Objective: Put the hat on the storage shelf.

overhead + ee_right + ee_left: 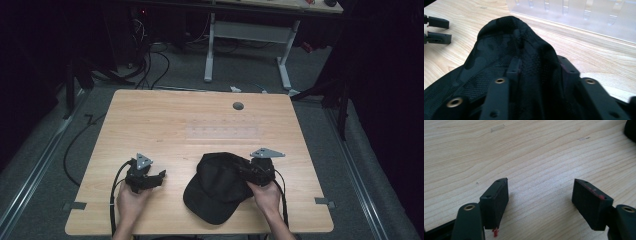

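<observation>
A black cap (215,187) with a faint camouflage pattern lies on the wooden table (165,115) near the front edge, brim toward the person. My right gripper (244,171) comes at the crown from the cap's right side. In the right gripper view the crown fabric (506,37) bunches into a raised ridge between the jaws of my right gripper (540,65), which press on it. My left gripper (161,176) rests to the left of the cap, apart from it. In its own view my left gripper (540,195) stands open over bare wood, and a black edge of the cap (631,128) shows at the top right.
A clear plastic rack (223,132) lies flat at the table's middle, just beyond the cap, and it appears again as the rack (574,15) behind the crown. A grey cable hole (238,106) sits near the far edge. Cables and a desk frame stand on the floor beyond.
</observation>
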The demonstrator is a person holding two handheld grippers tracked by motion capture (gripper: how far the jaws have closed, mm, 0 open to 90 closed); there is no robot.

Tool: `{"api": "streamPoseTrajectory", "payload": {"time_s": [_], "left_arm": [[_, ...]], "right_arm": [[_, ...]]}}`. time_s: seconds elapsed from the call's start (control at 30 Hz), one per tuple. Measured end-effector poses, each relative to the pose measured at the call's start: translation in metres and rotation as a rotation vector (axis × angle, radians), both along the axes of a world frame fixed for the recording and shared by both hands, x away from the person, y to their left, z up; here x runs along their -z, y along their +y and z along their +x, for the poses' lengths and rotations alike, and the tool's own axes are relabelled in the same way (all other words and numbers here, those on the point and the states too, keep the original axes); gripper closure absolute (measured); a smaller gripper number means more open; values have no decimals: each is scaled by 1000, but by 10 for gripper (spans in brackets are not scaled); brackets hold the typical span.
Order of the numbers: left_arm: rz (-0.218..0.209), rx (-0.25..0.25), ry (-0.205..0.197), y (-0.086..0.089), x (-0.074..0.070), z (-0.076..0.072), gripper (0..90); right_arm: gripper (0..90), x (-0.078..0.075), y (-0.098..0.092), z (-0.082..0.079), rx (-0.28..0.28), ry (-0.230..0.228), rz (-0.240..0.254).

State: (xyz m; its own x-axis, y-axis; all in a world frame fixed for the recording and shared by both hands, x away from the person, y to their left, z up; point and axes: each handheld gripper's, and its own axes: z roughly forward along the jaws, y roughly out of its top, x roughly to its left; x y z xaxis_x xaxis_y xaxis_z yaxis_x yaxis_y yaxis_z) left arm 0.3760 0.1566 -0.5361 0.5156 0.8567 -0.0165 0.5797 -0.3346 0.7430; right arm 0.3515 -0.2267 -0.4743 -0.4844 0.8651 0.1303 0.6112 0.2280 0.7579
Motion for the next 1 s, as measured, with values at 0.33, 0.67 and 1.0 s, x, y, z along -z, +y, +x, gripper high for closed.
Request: {"api": "streamPoseTrajectory", "payload": {"time_s": [0.33, 0.67, 1.0], "left_arm": [[0, 0, 0, 0, 0, 0, 298], [0, 0, 0, 0, 0, 0, 299], [-3, 0, 1, 0, 0, 0, 298]], "right_arm": [[822, 1, 0, 1, -37, 8, 8], [838, -3, -3, 0, -66, 0, 42], [838, -17, -7, -4, -96, -42, 80]]}}
